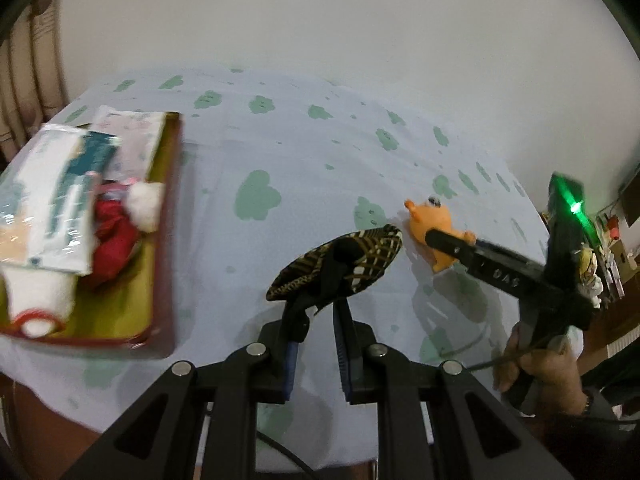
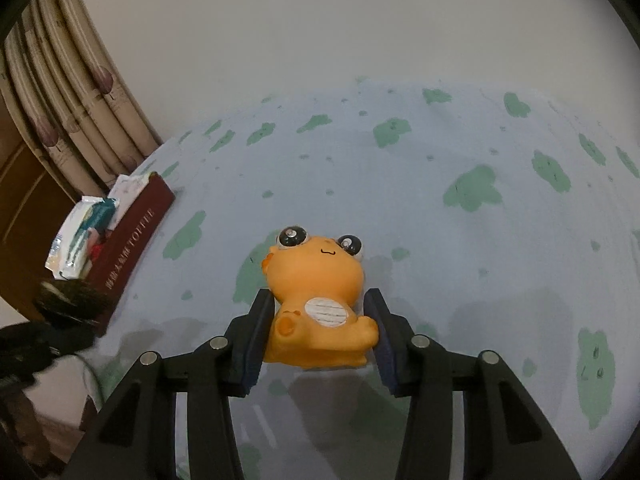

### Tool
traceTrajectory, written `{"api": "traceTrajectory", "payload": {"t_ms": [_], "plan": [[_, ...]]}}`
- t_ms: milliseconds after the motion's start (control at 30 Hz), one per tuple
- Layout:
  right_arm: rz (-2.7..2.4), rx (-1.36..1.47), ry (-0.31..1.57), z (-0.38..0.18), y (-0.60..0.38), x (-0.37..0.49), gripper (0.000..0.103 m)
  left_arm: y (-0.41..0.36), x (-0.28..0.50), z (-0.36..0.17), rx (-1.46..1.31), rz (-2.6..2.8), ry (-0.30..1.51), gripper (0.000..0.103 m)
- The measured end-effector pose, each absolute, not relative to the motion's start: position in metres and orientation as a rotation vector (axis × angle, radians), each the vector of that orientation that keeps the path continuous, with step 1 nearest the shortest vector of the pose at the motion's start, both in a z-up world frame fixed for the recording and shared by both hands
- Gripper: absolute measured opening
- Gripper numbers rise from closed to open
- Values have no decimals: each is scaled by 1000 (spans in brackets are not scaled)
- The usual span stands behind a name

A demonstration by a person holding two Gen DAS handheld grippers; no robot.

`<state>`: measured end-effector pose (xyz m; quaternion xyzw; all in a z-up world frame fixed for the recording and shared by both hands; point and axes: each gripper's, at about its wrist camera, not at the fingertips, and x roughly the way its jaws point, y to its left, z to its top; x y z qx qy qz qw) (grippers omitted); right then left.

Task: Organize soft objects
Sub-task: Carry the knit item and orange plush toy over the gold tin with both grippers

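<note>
A black and gold patterned soft pouch (image 1: 360, 256) hangs a little above the cloth, with my left gripper (image 1: 320, 312) shut on its black strap. To the right, an orange big-eyed squishy toy (image 1: 428, 220) lies on the cloth with my right gripper (image 1: 436, 240) around its lower body. In the right wrist view the orange toy (image 2: 316, 280) sits between the right gripper (image 2: 319, 298) fingers, and both blue pads press its sides. The left gripper (image 2: 68, 300) shows there as a dark blur at the left edge.
A red-rimmed tray (image 1: 168, 240) at the left holds tissue packs (image 1: 52, 200), a red and white plush (image 1: 120, 232) and a white roll. The table (image 1: 280, 140) wears a pale blue cloth with green shapes. A wall is behind, curtains (image 2: 80, 100) at the left. A hand (image 1: 536, 364) holds the right tool.
</note>
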<state>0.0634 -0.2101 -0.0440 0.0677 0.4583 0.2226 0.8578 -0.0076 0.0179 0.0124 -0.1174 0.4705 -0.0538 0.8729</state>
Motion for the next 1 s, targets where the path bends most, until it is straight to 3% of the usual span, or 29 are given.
{"api": "traceTrajectory", "payload": {"t_ms": [300,767,933,1000], "plan": [[444,151,947,-48,-213,60,44,86,-32,53,-226,32,918,17],[442,148,946,-47,-210,60,45,125,-4,6,-275,89,1007,17],[445,152,947,-48,-210,60,45,123,1,5,-281,94,1037,25],[445,156,948,-48,-211,60,45,122,3,8,-261,110,1051,43]]}}
